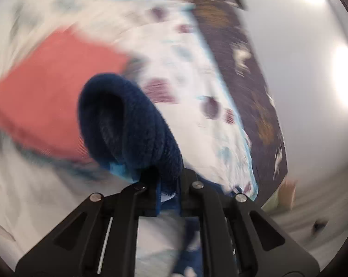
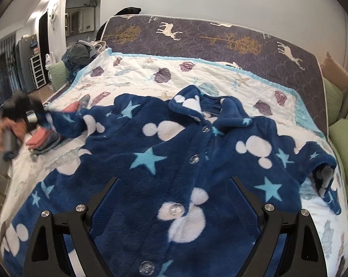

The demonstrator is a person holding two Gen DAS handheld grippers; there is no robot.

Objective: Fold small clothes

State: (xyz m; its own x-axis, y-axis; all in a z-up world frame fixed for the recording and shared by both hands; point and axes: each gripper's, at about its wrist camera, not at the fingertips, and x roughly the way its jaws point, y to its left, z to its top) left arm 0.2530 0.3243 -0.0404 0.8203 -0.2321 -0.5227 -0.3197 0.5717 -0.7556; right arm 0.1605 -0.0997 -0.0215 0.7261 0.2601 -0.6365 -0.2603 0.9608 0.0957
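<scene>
A navy fleece jacket (image 2: 174, 152) with white blobs, light-blue stars and clear buttons lies face up on the bed. My left gripper (image 1: 167, 173) is shut on the cuff of its sleeve (image 1: 130, 122); that view is motion-blurred. In the right wrist view the left gripper (image 2: 27, 113) holds the sleeve end (image 2: 65, 120) out at the far left. My right gripper (image 2: 174, 184) is open and empty, low over the jacket's front near the bottom buttons.
A white quilt with shell prints (image 2: 137, 76) covers the bed. A stack of folded clothes with a coral top (image 2: 44, 138) sits at the left edge, also blurred in the left wrist view (image 1: 49, 92). A dark deer-print mattress (image 2: 220, 39) stands behind. Green cushions (image 2: 344, 145) lie right.
</scene>
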